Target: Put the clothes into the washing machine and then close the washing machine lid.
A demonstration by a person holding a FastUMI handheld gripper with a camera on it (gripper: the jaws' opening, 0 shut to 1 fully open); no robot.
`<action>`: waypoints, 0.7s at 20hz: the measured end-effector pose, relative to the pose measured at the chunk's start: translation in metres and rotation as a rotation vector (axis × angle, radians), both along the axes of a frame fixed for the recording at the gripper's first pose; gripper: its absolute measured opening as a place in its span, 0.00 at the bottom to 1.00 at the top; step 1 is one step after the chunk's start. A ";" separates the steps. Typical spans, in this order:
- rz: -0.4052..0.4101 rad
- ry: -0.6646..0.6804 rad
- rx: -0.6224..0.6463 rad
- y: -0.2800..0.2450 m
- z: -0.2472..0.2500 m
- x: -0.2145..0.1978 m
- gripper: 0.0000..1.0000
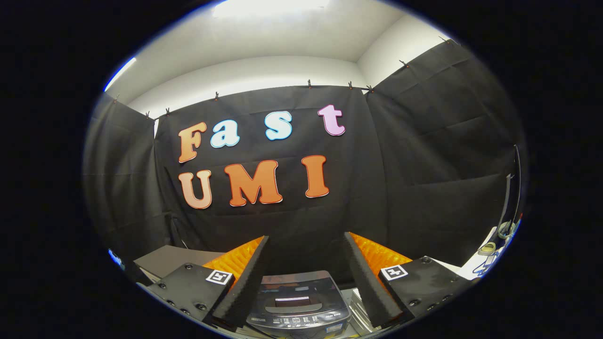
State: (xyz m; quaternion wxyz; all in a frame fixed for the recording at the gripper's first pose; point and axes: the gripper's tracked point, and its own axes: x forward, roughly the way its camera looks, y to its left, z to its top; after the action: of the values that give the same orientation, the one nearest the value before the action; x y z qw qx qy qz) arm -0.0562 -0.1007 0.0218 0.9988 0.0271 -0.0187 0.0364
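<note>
At the bottom centre, we see the washing machine (298, 303) with its lid down, between the empty, spread-apart fingers of the gripper (306, 278). We cannot tell whether it holds clothes.

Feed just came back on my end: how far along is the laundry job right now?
The washing machine sits below and between the fingers with its lid down. The gripper is open and holds nothing. I see no clothes, so I cannot tell whether they are already inside or loading has not begun.
</note>
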 end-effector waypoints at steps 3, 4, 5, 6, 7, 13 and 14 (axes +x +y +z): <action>0.002 -0.007 -0.006 -0.003 0.002 0.000 0.99; 0.003 -0.009 -0.007 -0.002 0.002 0.000 0.99; 0.004 -0.009 -0.008 -0.003 0.002 -0.002 0.99; 0.007 -0.009 -0.008 -0.002 0.002 -0.004 0.99; 0.009 -0.009 -0.009 0.000 0.002 -0.005 0.99; 0.021 -0.007 -0.020 0.004 0.002 -0.006 0.99; 0.026 -0.007 -0.023 0.007 0.002 -0.007 0.99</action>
State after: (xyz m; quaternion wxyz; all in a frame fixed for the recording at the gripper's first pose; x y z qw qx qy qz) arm -0.0636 -0.0941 0.0233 0.9984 0.0158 -0.0216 0.0495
